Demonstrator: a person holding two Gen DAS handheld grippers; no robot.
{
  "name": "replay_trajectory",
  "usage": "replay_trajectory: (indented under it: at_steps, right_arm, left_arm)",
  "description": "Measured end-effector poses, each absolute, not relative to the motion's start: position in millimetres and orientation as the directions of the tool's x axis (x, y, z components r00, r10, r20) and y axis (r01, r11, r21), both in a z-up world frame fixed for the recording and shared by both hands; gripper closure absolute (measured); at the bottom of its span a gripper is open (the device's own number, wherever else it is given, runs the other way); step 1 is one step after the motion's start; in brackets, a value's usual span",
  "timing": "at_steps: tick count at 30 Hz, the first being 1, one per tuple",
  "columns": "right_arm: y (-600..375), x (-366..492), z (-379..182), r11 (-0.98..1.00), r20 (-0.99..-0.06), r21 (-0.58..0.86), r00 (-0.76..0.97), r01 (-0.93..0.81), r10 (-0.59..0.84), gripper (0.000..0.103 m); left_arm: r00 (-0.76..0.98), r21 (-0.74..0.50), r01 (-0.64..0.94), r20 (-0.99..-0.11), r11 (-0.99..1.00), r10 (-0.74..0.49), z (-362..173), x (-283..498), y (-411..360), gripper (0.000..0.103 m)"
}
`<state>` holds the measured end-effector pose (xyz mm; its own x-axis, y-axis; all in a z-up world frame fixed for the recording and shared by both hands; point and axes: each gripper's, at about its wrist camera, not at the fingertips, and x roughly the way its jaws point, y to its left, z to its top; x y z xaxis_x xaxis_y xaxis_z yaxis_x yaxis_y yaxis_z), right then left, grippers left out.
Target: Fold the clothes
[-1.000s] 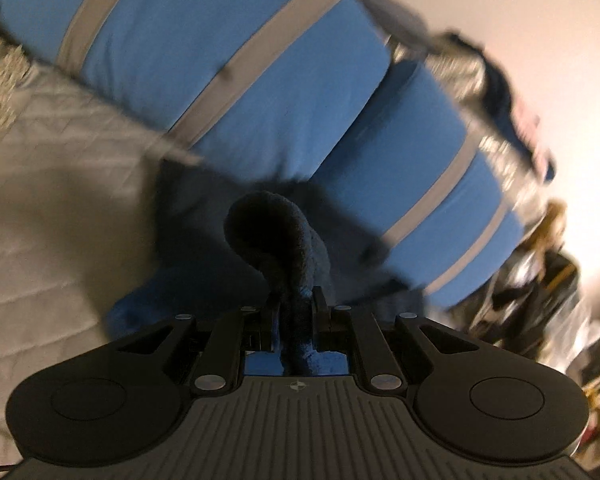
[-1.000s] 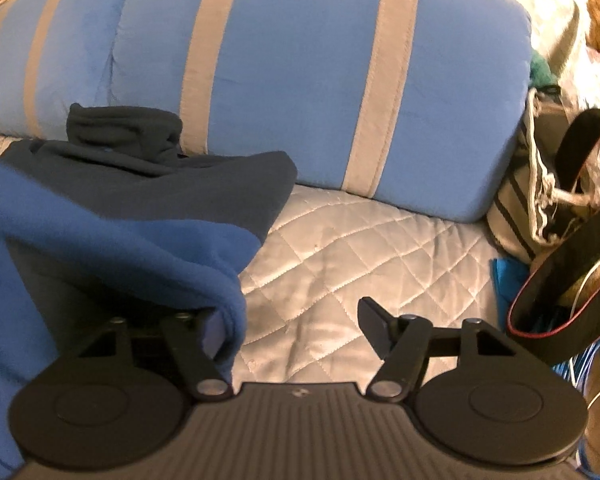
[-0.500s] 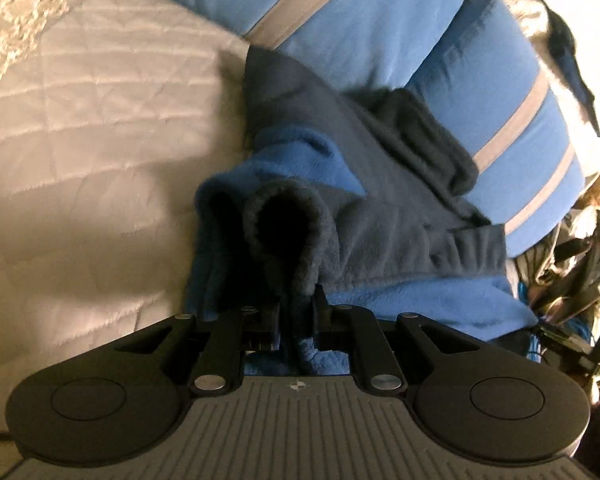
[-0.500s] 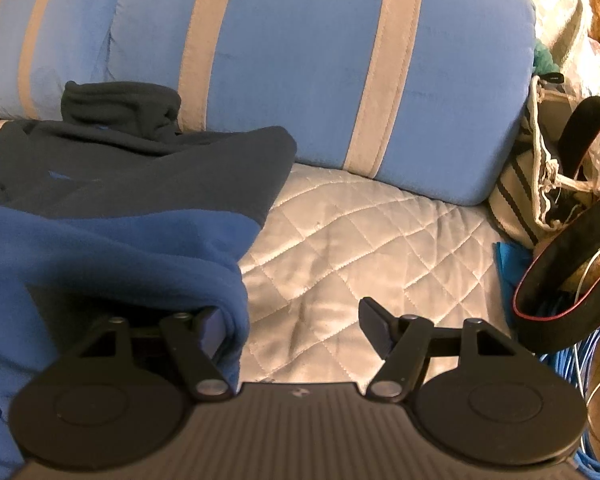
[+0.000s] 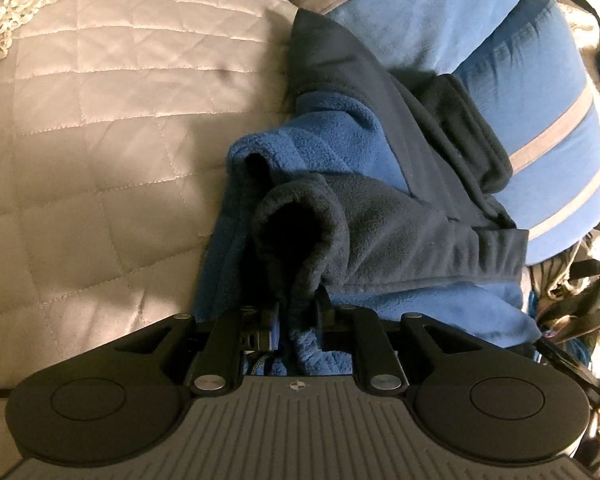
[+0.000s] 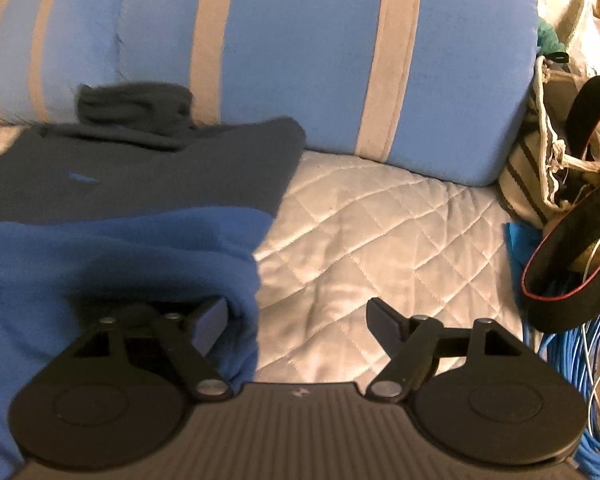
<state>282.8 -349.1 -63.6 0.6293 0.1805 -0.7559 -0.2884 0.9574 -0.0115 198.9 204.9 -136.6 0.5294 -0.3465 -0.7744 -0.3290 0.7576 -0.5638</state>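
Left wrist view: the dark cuff of the fleece jacket, spread on the quilt near the blue pillows, is loosely pinched by the left gripper, just easing apart, while the right gripper is splayed wide, widening, nothing gripped.

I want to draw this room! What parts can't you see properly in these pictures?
- Fleece jacket: its near part is hidden behind the left gripper, left wrist view.
- Jacket collar: blurred, right wrist view.
- Striped bag: cut off by the picture edge and overlapped by a black strap.
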Motion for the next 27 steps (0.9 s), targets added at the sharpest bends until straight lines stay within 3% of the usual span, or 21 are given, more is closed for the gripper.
replay_trajectory:
  at_steps: [2, 7, 10, 20, 21, 23, 24, 27]
  right_arm:
    - [-356.3, 270.4, -52.2, 0.941, -0.747, 0.084, 0.604, -0.329, 0.278, 0.021]
    - [-366.0, 254.0, -50.1, 0.841, -0.705, 0.38, 0.469, -0.385, 0.533, 0.041]
    - [-362.9, 255.0, -65.9, 0.782, -0.672, 0.506, 0.402, -0.363, 0.622, 0.038]
    - [-350.0, 276.8, -118.0, 0.778, -0.683, 0.577, 0.376, -0.249, 0.627, 0.038]
    - [-348.2, 277.4, -120.4, 0.775, -0.679, 0.581, 0.378, -0.249, 0.63, 0.041]
    - [-340.3, 275.3, -122.9, 0.785, -0.687, 0.553, 0.38, -0.278, 0.619, 0.059]
    - [-337.5, 273.3, -123.7, 0.798, -0.699, 0.53, 0.385, -0.288, 0.603, 0.086]
    - [-346.1, 272.2, -124.7, 0.796, -0.691, 0.556, 0.4, -0.24, 0.603, 0.091]
  left_arm:
    - [0.53, -0.571, -0.334, -0.772, 0.75, -0.351, -137.8, 199.3, 205.2, 0.085]
    - [0.531, -0.585, -0.356, -0.768, 0.729, -0.358, -139.5, 200.8, 207.0, 0.084]
    - [0.53, -0.592, -0.37, -0.768, 0.716, -0.36, -139.5, 200.4, 208.0, 0.084]
    - [0.533, -0.606, -0.387, -0.762, 0.695, -0.367, -140.8, 198.8, 210.6, 0.084]
    - [0.534, -0.617, -0.399, -0.758, 0.678, -0.375, -142.1, 198.6, 212.4, 0.084]
    - [0.538, -0.645, -0.425, -0.744, 0.635, -0.395, -145.0, 197.7, 217.2, 0.085]
    - [0.542, -0.652, -0.427, -0.739, 0.626, -0.401, -145.3, 197.4, 218.5, 0.085]
    - [0.542, -0.638, -0.409, -0.745, 0.652, -0.389, -141.7, 198.5, 216.8, 0.086]
